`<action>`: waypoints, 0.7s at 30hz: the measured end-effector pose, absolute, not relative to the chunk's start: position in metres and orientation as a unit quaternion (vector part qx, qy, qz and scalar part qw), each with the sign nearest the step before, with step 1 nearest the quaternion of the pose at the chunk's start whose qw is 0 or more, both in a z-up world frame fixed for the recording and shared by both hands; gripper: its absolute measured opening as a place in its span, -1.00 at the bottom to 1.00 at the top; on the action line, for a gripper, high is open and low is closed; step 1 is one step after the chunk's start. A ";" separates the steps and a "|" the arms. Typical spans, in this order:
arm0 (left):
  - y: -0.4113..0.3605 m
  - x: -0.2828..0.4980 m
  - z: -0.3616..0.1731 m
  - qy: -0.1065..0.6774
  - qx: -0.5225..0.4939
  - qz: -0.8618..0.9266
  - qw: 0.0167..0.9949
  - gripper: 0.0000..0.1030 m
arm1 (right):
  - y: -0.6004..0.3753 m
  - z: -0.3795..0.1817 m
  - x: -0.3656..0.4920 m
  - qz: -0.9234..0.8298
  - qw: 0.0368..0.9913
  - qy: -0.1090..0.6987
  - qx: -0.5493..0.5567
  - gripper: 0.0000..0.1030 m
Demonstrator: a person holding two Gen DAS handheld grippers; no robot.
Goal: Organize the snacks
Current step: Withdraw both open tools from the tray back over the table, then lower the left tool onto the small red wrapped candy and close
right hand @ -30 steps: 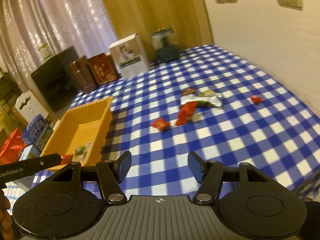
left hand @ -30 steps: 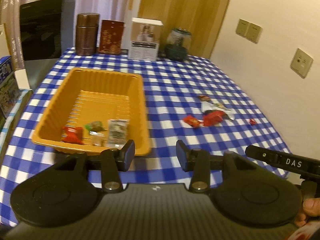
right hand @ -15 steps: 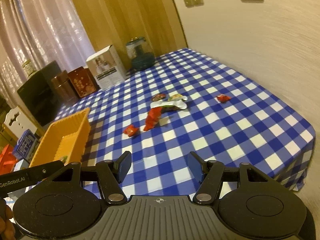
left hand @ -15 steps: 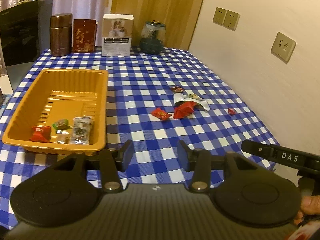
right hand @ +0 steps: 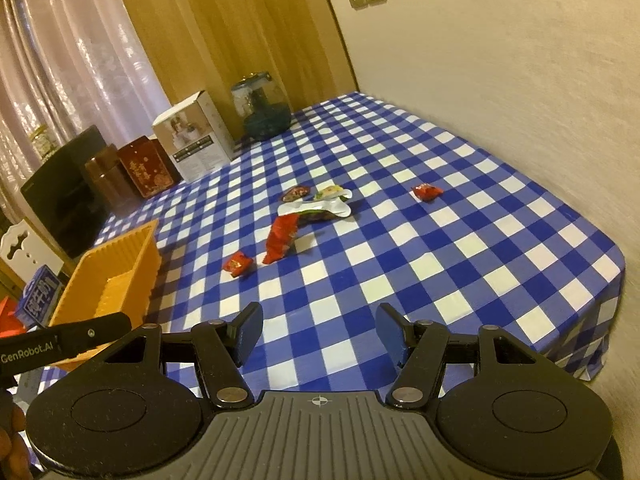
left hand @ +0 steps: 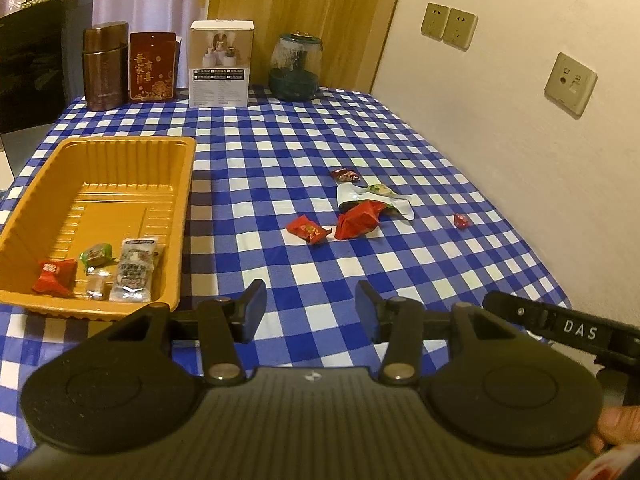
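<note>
Five wrappers [left hand: 310, 231] lie loose right of the orange tray [left hand: 182, 216]; my left gripper [left hand: 310, 308] and right gripper [right hand: 318, 334] hover, fingers spread, empty. Risk: crinkly foil slipping from a shallow pinch.

**Open cloth in front, clutter at the back edge**

The near half of the table [left hand: 304, 264] lies bare between the orange tray [left hand: 182, 216] at the left edge and the loose snack wrappers [left hand: 360, 208] mid-surface. Canister [left hand: 103, 66], boxes [left hand: 221, 65] and jar [left hand: 295, 66] line the far edge; the wall [left hand: 520, 128] hems the right edge.
</note>
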State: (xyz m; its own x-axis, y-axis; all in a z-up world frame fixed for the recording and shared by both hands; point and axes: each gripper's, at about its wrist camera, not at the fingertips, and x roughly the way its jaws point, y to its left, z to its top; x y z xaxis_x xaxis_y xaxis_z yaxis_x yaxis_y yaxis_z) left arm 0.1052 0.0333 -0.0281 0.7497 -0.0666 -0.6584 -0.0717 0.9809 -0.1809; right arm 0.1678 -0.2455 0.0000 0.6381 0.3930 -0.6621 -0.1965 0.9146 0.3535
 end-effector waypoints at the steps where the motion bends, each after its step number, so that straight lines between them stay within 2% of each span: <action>1: 0.032 0.109 -0.029 0.354 -0.096 0.002 0.930 -0.13 | -0.246 -0.002 0.170 0.163 0.896 0.393 0.126 0.21; 21: 0.020 0.216 -0.085 0.357 -0.108 0.031 0.928 -0.13 | -0.246 -0.039 0.240 0.150 0.891 0.406 0.134 0.21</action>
